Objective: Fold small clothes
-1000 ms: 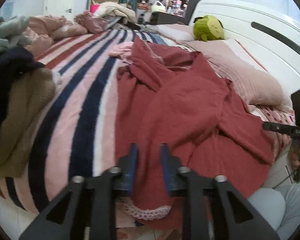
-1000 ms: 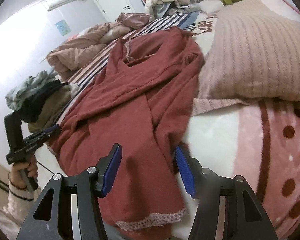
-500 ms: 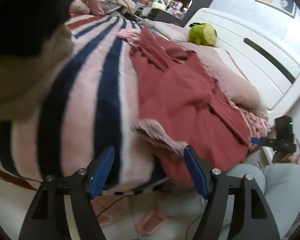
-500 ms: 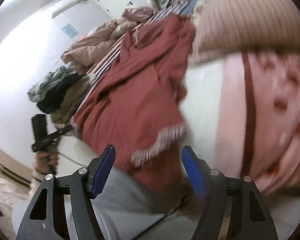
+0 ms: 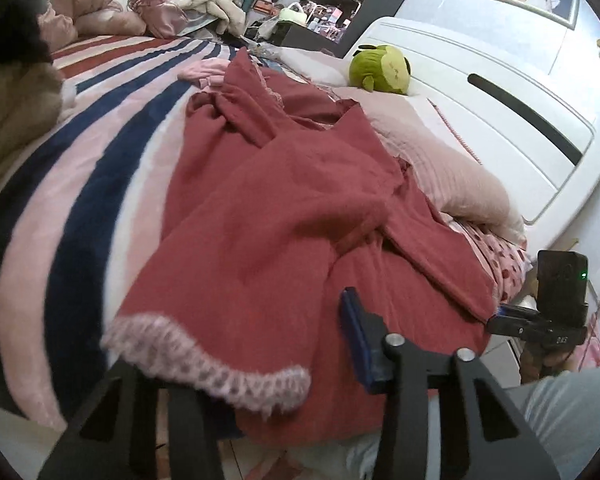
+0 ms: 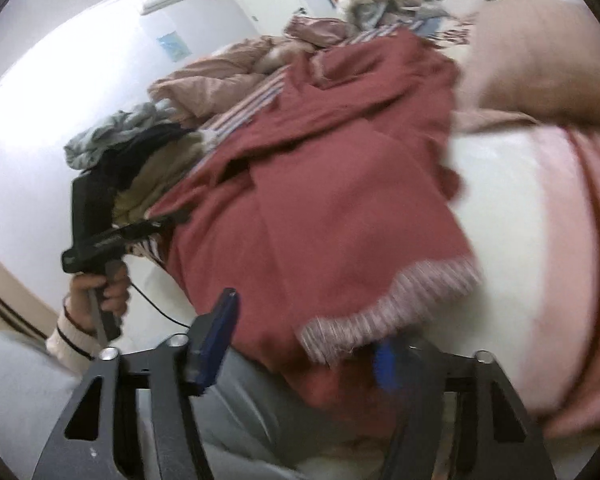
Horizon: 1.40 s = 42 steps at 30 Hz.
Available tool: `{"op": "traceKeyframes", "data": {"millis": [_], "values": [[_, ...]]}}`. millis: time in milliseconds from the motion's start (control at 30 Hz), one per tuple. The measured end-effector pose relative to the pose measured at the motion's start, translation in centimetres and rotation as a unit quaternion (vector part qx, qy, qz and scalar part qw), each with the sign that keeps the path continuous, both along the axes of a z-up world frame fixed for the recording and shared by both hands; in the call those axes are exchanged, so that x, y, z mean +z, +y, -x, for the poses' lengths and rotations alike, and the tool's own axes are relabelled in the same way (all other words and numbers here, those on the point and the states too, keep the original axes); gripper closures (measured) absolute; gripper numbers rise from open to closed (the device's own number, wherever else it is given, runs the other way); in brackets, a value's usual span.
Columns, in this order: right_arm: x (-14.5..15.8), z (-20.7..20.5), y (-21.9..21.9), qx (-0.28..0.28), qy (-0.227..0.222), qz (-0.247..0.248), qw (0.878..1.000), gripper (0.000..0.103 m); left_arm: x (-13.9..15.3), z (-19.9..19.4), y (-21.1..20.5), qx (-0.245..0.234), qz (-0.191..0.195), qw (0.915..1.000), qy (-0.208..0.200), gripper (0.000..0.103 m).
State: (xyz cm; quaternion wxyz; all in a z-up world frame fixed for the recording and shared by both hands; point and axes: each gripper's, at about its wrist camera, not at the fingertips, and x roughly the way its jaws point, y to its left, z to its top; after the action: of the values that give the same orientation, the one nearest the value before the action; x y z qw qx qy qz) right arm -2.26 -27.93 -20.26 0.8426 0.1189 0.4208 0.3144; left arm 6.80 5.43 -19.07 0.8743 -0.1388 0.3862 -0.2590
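Observation:
A dark red garment [image 5: 284, 200] with a pale pink lace hem [image 5: 204, 360] lies crumpled across the bed; it also shows in the right wrist view [image 6: 340, 184]. My left gripper [image 5: 236, 352] is open at the bed's near edge, its jaws on either side of the left hem corner, which drapes over the left finger. My right gripper [image 6: 304, 348] is open too, its jaws on either side of the right lace hem corner [image 6: 388, 316]. Neither is closed on cloth. The right gripper's body shows in the left wrist view [image 5: 548, 312].
A striped pink, navy and red blanket [image 5: 84, 152] covers the bed. A pink pillow [image 5: 440, 160] and a green plush toy [image 5: 380, 69] lie by the white headboard [image 5: 500, 88]. A pile of other clothes [image 6: 140, 148] sits at the bed's left side.
Both grippers dropped to the bed's edge and came back up to the hem. The left gripper opened from nearly shut. Lace hem corners now lie between each pair of jaws.

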Motion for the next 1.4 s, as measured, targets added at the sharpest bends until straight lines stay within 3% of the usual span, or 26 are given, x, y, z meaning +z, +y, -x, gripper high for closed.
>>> {"op": "traceKeyframes", "data": {"millis": [33, 67, 100, 133, 167, 233, 333, 467, 600, 767, 867, 967, 1100, 1133, 1233, 1300, 1333, 1367, 1400], "values": [[-0.2, -0.7, 0.7, 0.007, 0.002, -0.004, 1.000, 0.053, 0.1, -0.3, -0.2, 0.000, 0.002, 1.0000, 0.003, 0.074], [-0.3, -1.4, 1.3, 0.010, 0.003, -0.001, 1.000, 0.063, 0.2, -0.6, -0.3, 0.000, 0.002, 1.0000, 0.008, 0.082], [-0.4, -1.9, 1.6, 0.010, 0.001, 0.005, 1.000, 0.083, 0.4, -0.8, -0.3, 0.002, -0.002, 0.9999, 0.011, 0.086], [-0.2, -2.4, 1.7, 0.005, -0.003, 0.006, 1.000, 0.094, 0.6, -0.8, -0.2, 0.002, -0.003, 0.9999, 0.011, 0.092], [0.0, -2.7, 1.4, 0.002, -0.001, -0.007, 1.000, 0.096, 1.1, -0.7, 0.1, 0.000, 0.003, 1.0000, 0.009, 0.093], [0.9, -2.7, 1.0, -0.001, -0.009, -0.038, 0.999, 0.097, 2.1, -0.2, 0.6, -0.001, 0.006, 1.0000, -0.005, 0.095], [3.7, -1.6, 0.6, -0.002, -0.046, -0.047, 0.998, 0.098, 4.8, 1.3, 1.1, -0.001, -0.003, 0.9993, -0.038, 0.097], [7.8, 0.6, 0.2, 0.005, -0.088, -0.085, 0.992, 0.098, 8.9, 4.1, 2.5, -0.002, 0.024, 0.9959, -0.087, 0.097], [11.3, 3.7, 0.5, 0.024, -0.121, -0.092, 0.988, 0.098, 13.3, 8.4, 4.7, 0.003, 0.037, 0.9887, -0.146, 0.097], [14.9, 6.1, 2.4, 0.047, -0.137, -0.056, 0.988, 0.098, 16.8, 10.9, 6.2, 0.004, 0.024, 0.9843, -0.175, 0.096], [14.6, 4.3, 3.4, 0.042, -0.112, -0.014, 0.993, 0.098, 16.4, 8.5, 5.9, 0.017, 0.000, 0.9876, -0.156, 0.096], [13.2, 0.0, 3.6, 0.029, -0.083, 0.016, 0.996, 0.098, 14.4, 3.5, 4.5, 0.026, -0.026, 0.9916, -0.124, 0.094], [8.9, -7.6, 3.3, 0.008, -0.019, 0.044, 0.999, 0.097, 9.0, -5.4, 2.5, 0.044, -0.075, 0.9949, -0.053, 0.094], [7.1, -9.7, 3.3, 0.003, 0.005, 0.057, 0.998, 0.096, 7.5, -7.0, 2.1, 0.045, -0.084, 0.9949, -0.033, 0.092], [3.2, -12.2, 3.1, 0.003, 0.064, 0.085, 0.994, 0.091, 3.8, -9.6, 1.4, 0.033, -0.116, 0.9926, 0.015, 0.071], [2.2, -12.2, 2.3, 0.014, 0.085, 0.074, 0.994, 0.081, 3.6, -9.4, 2.1, 0.011, -0.109, 0.9939, 0.015, 0.063], [2.7, -11.6, 1.6, 0.018, 0.082, 0.067, 0.994, 0.073, 4.4, -8.6, 3.1, 0.011, -0.094, 0.9955, 0.006, 0.050], [3.7, -10.7, 0.7, 0.016, 0.075, 0.072, 0.994, 0.043, 5.3, -7.7, 4.2, 0.021, -0.078, 0.9967, -0.005, 0.035], [4.6, -10.0, 0.0, 0.006, 0.061, 0.086, 0.994, 0.014, 6.8, -6.3, 5.9, 0.033, -0.050, 0.9979, -0.026, 0.030]]}}
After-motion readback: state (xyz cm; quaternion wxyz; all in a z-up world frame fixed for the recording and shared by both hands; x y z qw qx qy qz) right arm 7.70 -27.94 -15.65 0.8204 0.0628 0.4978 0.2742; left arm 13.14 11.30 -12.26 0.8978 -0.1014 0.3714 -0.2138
